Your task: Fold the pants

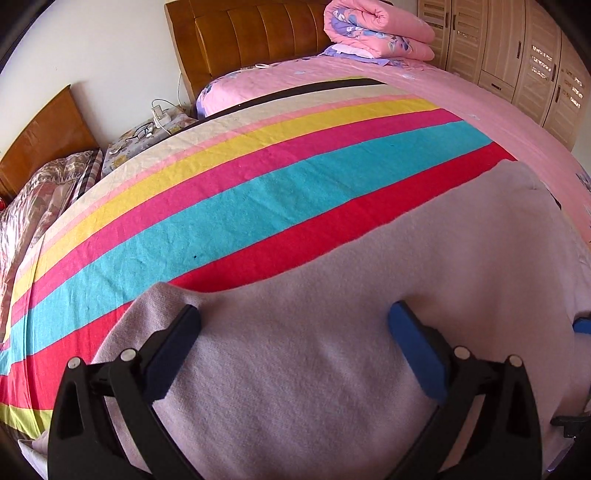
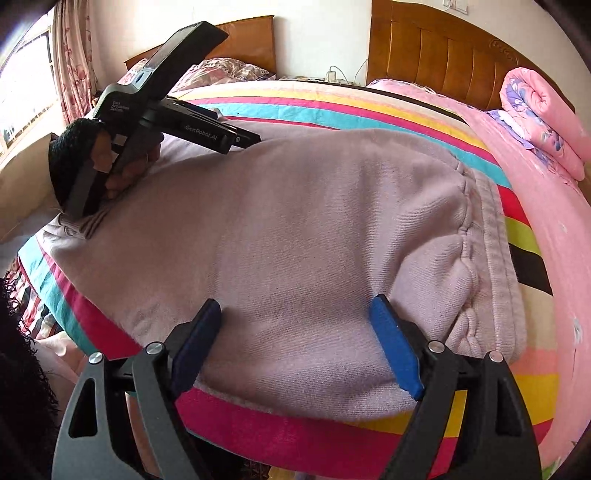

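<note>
Pale lilac fleece pants (image 2: 295, 221) lie folded on a rainbow-striped blanket (image 1: 221, 192), waistband (image 2: 491, 251) toward the right in the right wrist view. The pants also fill the lower part of the left wrist view (image 1: 332, 332). My left gripper (image 1: 295, 314) is open, its blue-padded fingers spread wide just above the fabric near a cuffed corner (image 1: 162, 295). My right gripper (image 2: 295, 310) is open too, fingers spread over the near edge of the pants. The left gripper's body (image 2: 166, 110) shows in the right wrist view at the pants' far left end.
The striped blanket (image 2: 332, 435) covers a bed with a pink sheet (image 1: 443, 99). A rolled pink quilt (image 1: 376, 29) lies by the wooden headboard (image 1: 251, 37). A bedside stand with glasses (image 1: 140, 131) and a second bed (image 1: 40, 192) stand left. Wardrobes (image 1: 517, 55) stand right.
</note>
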`<state>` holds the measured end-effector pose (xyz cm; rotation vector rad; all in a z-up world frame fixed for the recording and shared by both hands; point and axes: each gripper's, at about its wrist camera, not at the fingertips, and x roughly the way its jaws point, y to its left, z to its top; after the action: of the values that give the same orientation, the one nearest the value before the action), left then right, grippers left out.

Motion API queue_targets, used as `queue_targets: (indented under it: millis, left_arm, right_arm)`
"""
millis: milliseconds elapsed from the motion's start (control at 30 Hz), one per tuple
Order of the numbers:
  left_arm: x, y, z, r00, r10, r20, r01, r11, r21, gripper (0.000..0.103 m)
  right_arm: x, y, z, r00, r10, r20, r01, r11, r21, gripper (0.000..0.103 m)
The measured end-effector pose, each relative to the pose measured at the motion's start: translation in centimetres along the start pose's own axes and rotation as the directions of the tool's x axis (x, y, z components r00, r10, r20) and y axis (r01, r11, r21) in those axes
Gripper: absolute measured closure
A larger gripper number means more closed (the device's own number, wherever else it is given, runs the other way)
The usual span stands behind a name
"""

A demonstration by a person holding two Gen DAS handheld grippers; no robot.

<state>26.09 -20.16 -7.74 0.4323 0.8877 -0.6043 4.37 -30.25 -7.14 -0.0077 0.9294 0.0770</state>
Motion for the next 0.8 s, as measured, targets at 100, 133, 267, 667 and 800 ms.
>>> queue_targets:
  millis: [100, 133, 267, 667, 800]
  left_arm:
    - [-0.1, -0.3, 0.0, 1.0, 0.013, 0.004, -0.013, 1.0, 0.007, 0.001]
    - [-0.1, -0.3, 0.0, 1.0, 0.013, 0.004, -0.013, 1.0, 0.005, 0.001]
    - [-0.4, -0.6, -0.2, 0.999, 0.038, 0.014, -0.038, 0.999, 0.016, 0.001]
    - [-0.5, -0.4, -0.3, 0.999, 0.033, 0.013, -0.033, 0.999, 0.01, 0.001]
    - [-0.5, -0.2, -0.3, 1.0, 0.022, 0.007, -0.022, 1.0, 0.003, 0.001]
  right_arm:
    - [-0.9, 1.0, 2.2, 0.998, 0.007, 0.054, -0.007, 1.0, -0.002, 0.022]
    - [-0.8, 1.8, 3.1, 0.998, 0.025, 0.066, -0.024, 0.999, -0.023, 0.022]
    - [1.5, 6.9, 5.1, 0.997, 0.076, 0.02, -0.072, 0.987, -0.142, 0.019]
    - [1.2, 8.4, 1.4, 0.992, 0.119, -0.049, -0.126, 0.977, -0.173, 0.016]
    - [0.9, 8.8, 0.9, 0.993, 0.109, -0.044, -0.115, 0.981, -0.156, 0.016]
